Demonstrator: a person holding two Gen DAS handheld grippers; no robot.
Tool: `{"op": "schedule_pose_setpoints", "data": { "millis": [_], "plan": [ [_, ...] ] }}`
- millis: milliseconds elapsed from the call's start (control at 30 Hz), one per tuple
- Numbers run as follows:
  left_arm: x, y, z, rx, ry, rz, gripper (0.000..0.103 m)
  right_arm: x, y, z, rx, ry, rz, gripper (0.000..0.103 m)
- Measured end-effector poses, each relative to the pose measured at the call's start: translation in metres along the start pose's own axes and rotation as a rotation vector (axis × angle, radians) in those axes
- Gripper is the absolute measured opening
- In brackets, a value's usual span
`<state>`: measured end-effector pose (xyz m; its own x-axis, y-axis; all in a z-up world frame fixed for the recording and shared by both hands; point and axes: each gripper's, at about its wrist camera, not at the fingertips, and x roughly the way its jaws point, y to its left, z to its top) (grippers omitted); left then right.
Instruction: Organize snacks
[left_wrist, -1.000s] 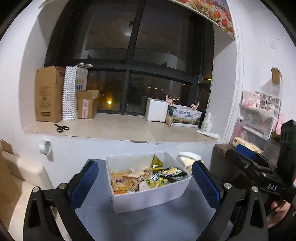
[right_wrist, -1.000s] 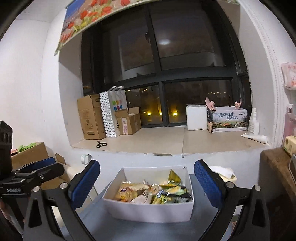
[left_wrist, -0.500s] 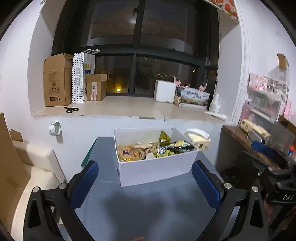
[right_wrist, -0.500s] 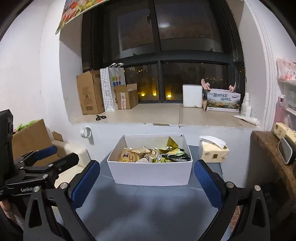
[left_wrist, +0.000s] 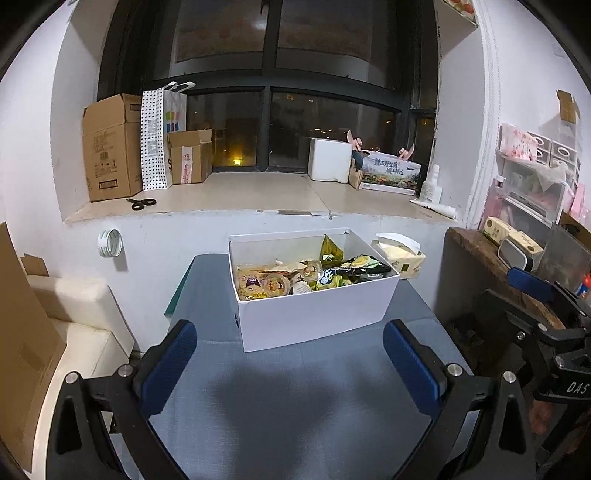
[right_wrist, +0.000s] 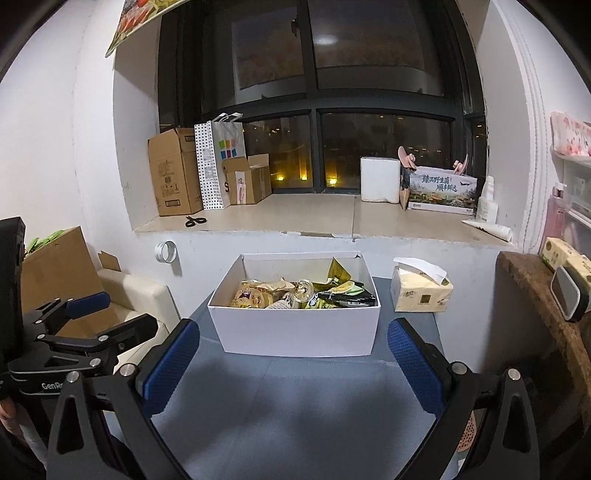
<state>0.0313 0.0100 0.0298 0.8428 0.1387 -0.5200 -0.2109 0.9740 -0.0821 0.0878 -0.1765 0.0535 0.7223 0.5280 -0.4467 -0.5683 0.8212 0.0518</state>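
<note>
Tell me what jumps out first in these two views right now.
The white box of mixed snack packets sits mid-table on the blue-grey table, straight ahead of both grippers. The left gripper and right gripper have their jaws wide apart, holding nothing. A tissue pack stands just right of the box, below the cluttered windowsill.

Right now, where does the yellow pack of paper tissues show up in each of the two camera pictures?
Left wrist view: the yellow pack of paper tissues sits right of centre, partly hidden behind the far right corner of the white cardboard snack box.
Right wrist view: the pack stands apart, right of the box, fully visible.
Shared landmark: the black scissors on the window ledge.
</note>
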Motion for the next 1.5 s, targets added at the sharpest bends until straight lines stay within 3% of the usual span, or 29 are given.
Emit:
{"op": "schedule_pose_setpoints", "data": {
  "millis": [1500],
  "plan": [
    [0.0041, -0.0032, -0.0012, 0.026, 0.024, -0.015, 0.103, 0.0054, -0.0011, -0.0016, 0.014, 0.037, -0.014, 0.103]
  ]
}}
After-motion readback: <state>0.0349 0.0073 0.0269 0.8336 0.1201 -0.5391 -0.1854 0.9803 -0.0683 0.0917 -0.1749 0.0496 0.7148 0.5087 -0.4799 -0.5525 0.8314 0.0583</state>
